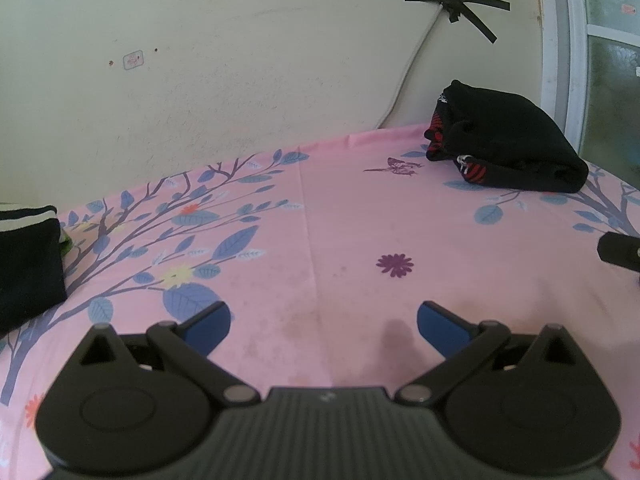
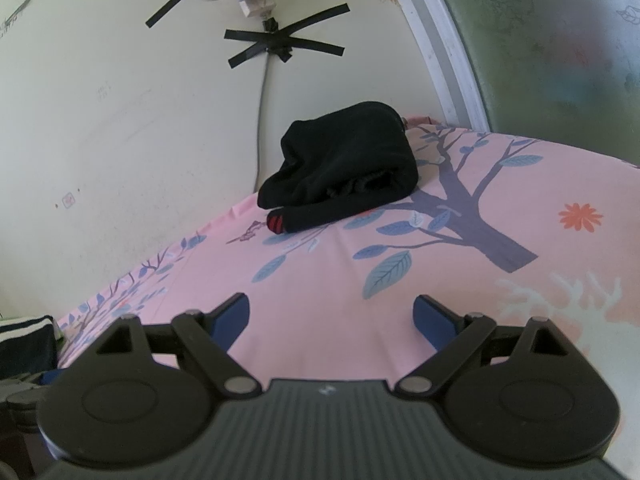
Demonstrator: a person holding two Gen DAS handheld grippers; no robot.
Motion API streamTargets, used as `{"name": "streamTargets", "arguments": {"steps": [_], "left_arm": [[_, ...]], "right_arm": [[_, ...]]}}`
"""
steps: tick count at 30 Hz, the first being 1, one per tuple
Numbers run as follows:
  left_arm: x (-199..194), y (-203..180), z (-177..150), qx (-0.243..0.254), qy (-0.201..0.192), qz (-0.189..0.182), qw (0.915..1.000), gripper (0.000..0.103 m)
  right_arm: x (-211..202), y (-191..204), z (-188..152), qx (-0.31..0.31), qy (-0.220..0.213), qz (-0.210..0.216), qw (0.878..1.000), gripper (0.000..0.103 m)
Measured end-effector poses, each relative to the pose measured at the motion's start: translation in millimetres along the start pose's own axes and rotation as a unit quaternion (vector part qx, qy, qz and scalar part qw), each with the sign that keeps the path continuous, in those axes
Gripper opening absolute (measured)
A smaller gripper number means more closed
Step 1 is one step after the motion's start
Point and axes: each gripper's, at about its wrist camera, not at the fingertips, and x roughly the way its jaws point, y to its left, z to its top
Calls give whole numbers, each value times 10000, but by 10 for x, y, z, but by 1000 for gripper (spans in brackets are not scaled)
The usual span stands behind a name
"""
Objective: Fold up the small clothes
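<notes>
Both empty, jaws apart: left gripper (image 1: 324,322) and right gripper (image 2: 332,320), low over the pink floral sheet (image 1: 344,220). Black bundle of clothes (image 2: 340,168) straight ahead of the right gripper, near the wall, ahead and to the right of the left one; probably soft, light, floppy, best pinched at an outer edge or at the red-striped cuff (image 2: 276,225). Nothing between; dark striped garment (image 1: 28,264) far off to the left, taped cable (image 2: 262,120) just behind.

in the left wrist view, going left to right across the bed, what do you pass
black garment with white stripes at the left edge → yellow flower print → purple flower print → folded black and red clothes by the wall → tip of the right gripper at the right edge
</notes>
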Motion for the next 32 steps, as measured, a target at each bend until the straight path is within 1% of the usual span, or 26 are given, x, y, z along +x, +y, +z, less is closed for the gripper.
{"name": "streamTargets", "arguments": {"steps": [20, 32], "left_arm": [[21, 17, 2, -29, 42, 27, 10000, 103], [41, 72, 7, -120, 105, -93, 9998, 103]], "right_arm": [[2, -11, 3, 10, -3, 7, 10000, 89], [7, -16, 8, 9, 1, 17, 10000, 89]]}}
